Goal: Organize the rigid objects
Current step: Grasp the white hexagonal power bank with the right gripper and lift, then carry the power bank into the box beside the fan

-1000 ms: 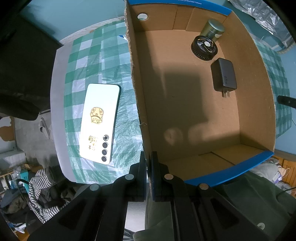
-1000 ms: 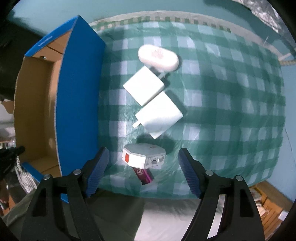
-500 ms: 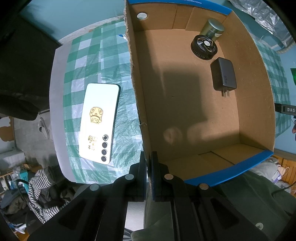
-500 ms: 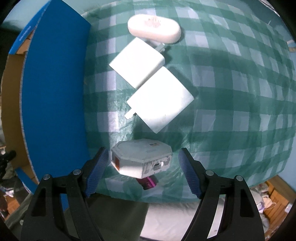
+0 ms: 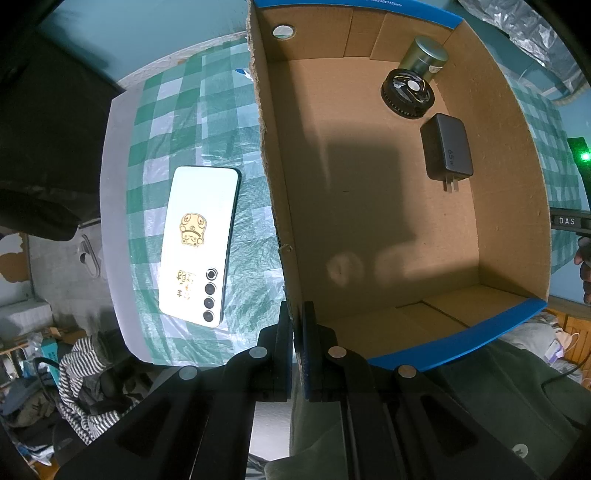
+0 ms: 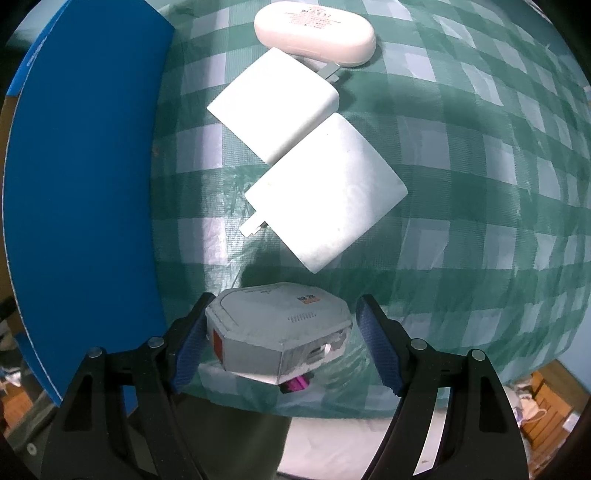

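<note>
My left gripper (image 5: 297, 325) is shut on the near left wall of the open cardboard box (image 5: 273, 206). Inside the box lie a black charger (image 5: 447, 151), a black round cap (image 5: 408, 92) and a metal tin (image 5: 424, 55). A white phone (image 5: 199, 243) lies face down on the checked cloth left of the box. My right gripper (image 6: 282, 339) is open, its fingers either side of a grey octagonal device (image 6: 277, 332) that lies on a pink item (image 6: 295, 384). Beyond it lie two white chargers (image 6: 325, 206) (image 6: 275, 103) and a white oval case (image 6: 314, 31).
The box's blue outer wall (image 6: 81, 184) stands just left of my right gripper. The table's near edge runs right below the grey device. Clothes and clutter (image 5: 81, 376) lie on the floor past the table's left edge.
My right gripper has moved down and forward, so the grey device now sits between its open fingers. My left gripper has stayed shut on the box wall.
</note>
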Demonstrator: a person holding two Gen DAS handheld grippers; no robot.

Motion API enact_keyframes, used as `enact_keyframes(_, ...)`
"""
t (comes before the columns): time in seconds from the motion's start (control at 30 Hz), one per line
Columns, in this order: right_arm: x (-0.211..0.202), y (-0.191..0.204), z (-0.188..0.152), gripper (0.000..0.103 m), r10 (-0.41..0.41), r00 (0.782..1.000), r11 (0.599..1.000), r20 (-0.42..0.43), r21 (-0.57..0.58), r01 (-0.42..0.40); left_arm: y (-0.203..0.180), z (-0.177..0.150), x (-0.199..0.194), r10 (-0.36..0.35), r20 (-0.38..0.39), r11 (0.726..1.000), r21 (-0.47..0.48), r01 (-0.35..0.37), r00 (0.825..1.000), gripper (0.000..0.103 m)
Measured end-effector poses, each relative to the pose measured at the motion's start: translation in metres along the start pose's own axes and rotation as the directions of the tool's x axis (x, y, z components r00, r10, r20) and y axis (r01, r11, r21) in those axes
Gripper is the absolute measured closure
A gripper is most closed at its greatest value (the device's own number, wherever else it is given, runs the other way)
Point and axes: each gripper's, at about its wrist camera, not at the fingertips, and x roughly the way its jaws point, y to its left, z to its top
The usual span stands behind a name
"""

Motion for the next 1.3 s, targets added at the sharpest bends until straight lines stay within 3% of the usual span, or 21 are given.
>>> enact_keyframes(0.2, 0.002, 0.001, 0.002, 0.031, 0.02, 1.0, 1.0, -0.009, -0.001, -0.02, 0.0, -0.001, -0.001, 0.002, -0.001, 1.0, 0.002, -0.002, 1.0, 0.099)
enact_keyframes(0.77, 0.007, -0.003, 0.008, 0.032, -0.004, 1.0, 1.0, -0.002, 0.011, 0.004, 0.0, -0.001, 0.0, 0.005, -0.002, 1.0, -0.001, -0.005, 1.0, 0.099)
enact_keyframes(1.3, -0.045, 0.023, 0.015, 0.033, -0.054, 0.996, 0.988, 0.072, -0.138, 0.064, -0.001, -0.005, 0.002, 0.002, -0.004, 1.0, 0.001, -0.002, 1.0, 0.099)
